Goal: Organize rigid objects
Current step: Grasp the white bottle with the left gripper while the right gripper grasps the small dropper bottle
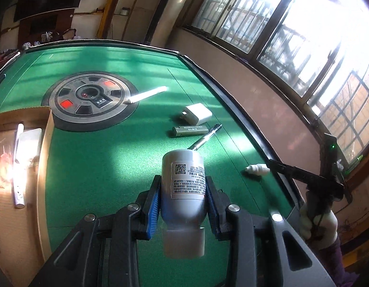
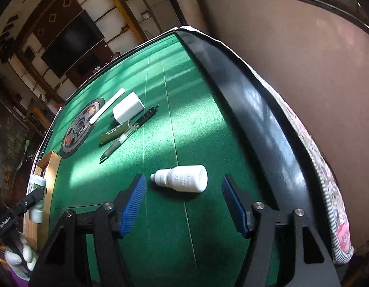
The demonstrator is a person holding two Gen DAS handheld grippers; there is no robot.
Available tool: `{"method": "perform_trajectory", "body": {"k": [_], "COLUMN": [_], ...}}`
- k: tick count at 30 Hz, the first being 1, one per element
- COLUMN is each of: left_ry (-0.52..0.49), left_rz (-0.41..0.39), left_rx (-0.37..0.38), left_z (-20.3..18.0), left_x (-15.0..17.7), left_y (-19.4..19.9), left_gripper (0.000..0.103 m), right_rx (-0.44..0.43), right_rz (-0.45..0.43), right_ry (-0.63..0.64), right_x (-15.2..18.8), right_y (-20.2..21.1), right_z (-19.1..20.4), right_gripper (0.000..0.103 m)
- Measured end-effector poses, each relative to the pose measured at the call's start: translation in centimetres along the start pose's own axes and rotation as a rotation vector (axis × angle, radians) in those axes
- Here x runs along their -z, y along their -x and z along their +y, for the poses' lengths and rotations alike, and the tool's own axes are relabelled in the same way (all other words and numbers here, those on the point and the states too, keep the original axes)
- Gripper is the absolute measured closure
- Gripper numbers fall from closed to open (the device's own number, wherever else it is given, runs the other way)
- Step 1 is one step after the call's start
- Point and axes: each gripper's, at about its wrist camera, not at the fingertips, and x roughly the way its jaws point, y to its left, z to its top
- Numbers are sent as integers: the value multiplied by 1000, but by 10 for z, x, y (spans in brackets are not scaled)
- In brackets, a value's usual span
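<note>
Two wrist views of a green felt table (image 1: 112, 157) during sorting of small rigid items. Left gripper (image 1: 183, 198) clamped by its blue pads on a grey labelled bottle (image 1: 183, 191), cap toward the camera, base pointing away, lifted clear of the felt and tilted downward over the table. Wooden tray (image 1: 44, 157) at the left edge, already holding a white tube and a pale flat item; probable destination for the bottle, so best carried across level and low, set down in a bare part of the tray, pads released only once the bottle rests. Right gripper (image 2: 182, 203) held wide, nothing between the pads, angled down over a small white dropper bottle (image 2: 182, 178) lying on its side near the black table rim (image 2: 256, 119); for a clean pick, better lowered with one pad on each side of the body rather than the narrow nozzle. Gloved hand (image 1: 313, 220) visible on the right handle. Remaining on the felt: white stick (image 2: 108, 106), white adapter (image 2: 128, 107), olive lighter (image 2: 115, 131), pen (image 2: 129, 134), lying close together
</note>
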Motion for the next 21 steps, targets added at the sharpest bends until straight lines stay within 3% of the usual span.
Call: {"method": "perform_trajectory", "body": {"k": [3,8,12,21], "left_ry": [38,113,152,229], "left_rz": [-28,-81,-120,-139], "left_rx": [-7,-55,-90,-169], "left_z": [17,53,76,116], "left_x": [2,7,9,23], "left_y": [19,52,73,91], "left_gripper": [67,67,67,67], "right_rx": [-15,-107,-178,34], "right_rz": [-33,131,159,157], "right_ry": [94,59,113,310], "right_x": [-14,-17,-4,9], "right_y": [-7,-41,-33,-39], "right_z": [8,3,20,57], "right_gripper": [38,37,38,38]}}
